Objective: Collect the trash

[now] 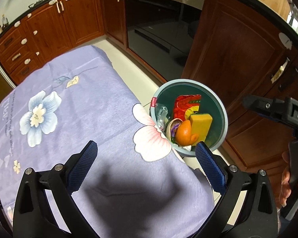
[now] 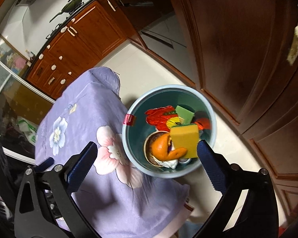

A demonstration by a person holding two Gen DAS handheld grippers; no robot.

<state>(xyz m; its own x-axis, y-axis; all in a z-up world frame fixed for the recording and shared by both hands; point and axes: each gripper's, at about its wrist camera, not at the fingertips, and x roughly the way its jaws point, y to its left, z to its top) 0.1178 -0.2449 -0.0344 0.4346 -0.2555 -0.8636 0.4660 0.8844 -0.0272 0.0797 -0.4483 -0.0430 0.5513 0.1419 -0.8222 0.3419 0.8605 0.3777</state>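
Right tool [image 2: 147,154]: blue ribbed pads spread wide, nothing between them; it hangs above the bin, tilted down.

Left tool [image 1: 146,151]: pads likewise wide apart and empty, over the lilac flowered cloth [image 1: 79,99] that covers the surface; no trash shows on the cloth ahead of it.

Bin [image 2: 212,117]: pale blue pail on the floor, just beyond and below the right tool's pads, set hard against the draped corner of the surface.

Contents, nearest first:
- crumpled white paper [image 2: 171,163], by the near wall;
- orange peel [image 2: 163,146], lying in a paper cup [image 2: 147,148];
- yellow sponge [image 2: 185,138], propped on the peel with its green face away, apparently the topmost piece;
- red snack wrapper [image 2: 161,117] and green carton [image 2: 183,113], at the far wall.

Beyond: pale floor tiles, wooden kitchen cabinets [image 2: 79,45].

Risks, as judged: the sponge leans rather than lies flat, so a knock to the pail could tip it. The pail stands tight under the cloth's overhang; the right tool, pulling back low, might snag the fabric or strike the rim and topple the load. Fisheye edges hide the rest of the surface, so stray trash may be missed.
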